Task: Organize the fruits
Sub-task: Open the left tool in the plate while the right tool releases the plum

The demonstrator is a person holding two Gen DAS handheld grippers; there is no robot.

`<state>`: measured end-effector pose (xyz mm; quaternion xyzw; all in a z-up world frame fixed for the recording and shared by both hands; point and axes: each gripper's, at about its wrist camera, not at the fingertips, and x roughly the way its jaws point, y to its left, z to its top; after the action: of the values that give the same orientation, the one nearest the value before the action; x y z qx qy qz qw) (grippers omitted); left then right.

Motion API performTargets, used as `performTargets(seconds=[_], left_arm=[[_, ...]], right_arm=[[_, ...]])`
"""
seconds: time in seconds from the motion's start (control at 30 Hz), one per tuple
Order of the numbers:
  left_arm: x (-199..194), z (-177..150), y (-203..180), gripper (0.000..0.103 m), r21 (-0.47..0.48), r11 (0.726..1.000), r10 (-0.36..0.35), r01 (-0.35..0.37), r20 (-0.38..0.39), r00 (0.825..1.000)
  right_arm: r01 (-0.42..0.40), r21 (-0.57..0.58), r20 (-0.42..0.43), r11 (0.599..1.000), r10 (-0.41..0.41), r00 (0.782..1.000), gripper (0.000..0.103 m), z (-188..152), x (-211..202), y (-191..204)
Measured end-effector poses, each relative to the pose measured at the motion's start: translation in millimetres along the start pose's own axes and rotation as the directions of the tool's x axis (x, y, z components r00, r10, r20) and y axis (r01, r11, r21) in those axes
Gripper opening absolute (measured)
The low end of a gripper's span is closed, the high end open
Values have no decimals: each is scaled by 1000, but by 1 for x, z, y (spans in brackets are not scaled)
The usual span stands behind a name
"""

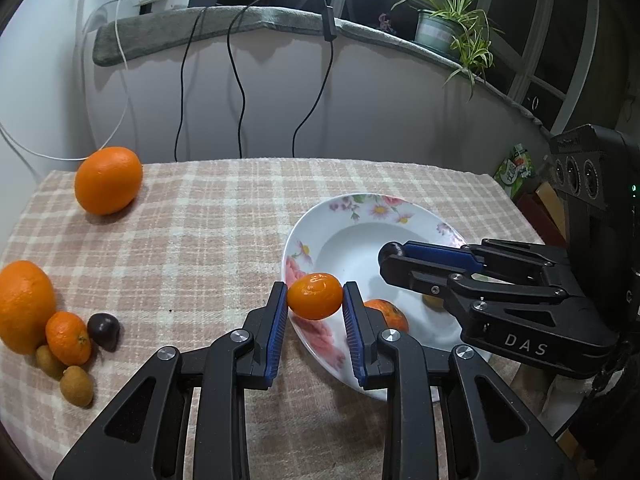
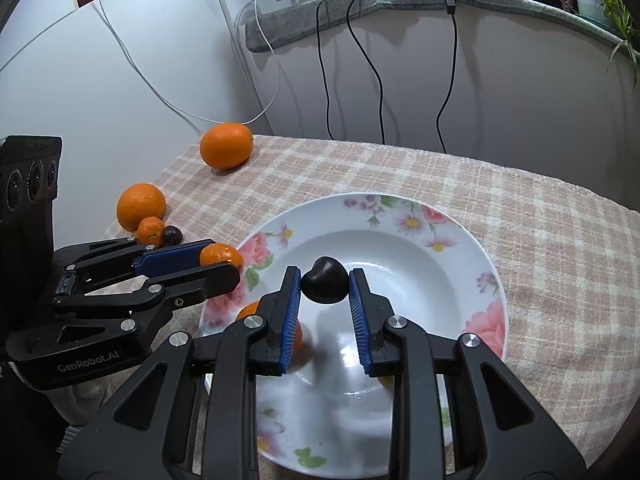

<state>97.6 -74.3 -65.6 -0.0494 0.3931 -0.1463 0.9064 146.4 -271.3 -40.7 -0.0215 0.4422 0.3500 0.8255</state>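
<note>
Two grips you hold | your left gripper [image 1: 315,295] clamps a small mandarin [image 1: 315,295] at frame centre, over the floral plate's [image 1: 344,236] left rim | your right gripper [image 2: 324,280] pinches a dark chestnut [image 2: 324,280] mid-frame above the plate's well | loose oranges [image 1: 108,180] sit upper left on the checked cloth [image 1: 208,240]

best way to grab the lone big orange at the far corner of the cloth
Take the big orange across its narrower middle, coming from above with one pad on each side. It lies on its side, long axis slanting, apart from the other fruit, so both flanks look free.
</note>
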Motion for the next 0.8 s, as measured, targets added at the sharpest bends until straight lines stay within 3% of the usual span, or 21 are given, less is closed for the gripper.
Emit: performTargets(seconds=[0.33,0.47,0.8], left_arm=[[1,0,-2,27,7,1000,-8,8,-7,1000],[-2,0,-2,38,10,1000,-8,8,1,1000],[-12,-1,2,38,-9,1000,3,-3,21,1000]], right_arm=[[-4,6,0,1000,4,1000,26,1,1,0],[-1,8,7,1000,1,1000,41,2,0,0],[5,43,56,999,-8,998,57,4,-16,-4]])
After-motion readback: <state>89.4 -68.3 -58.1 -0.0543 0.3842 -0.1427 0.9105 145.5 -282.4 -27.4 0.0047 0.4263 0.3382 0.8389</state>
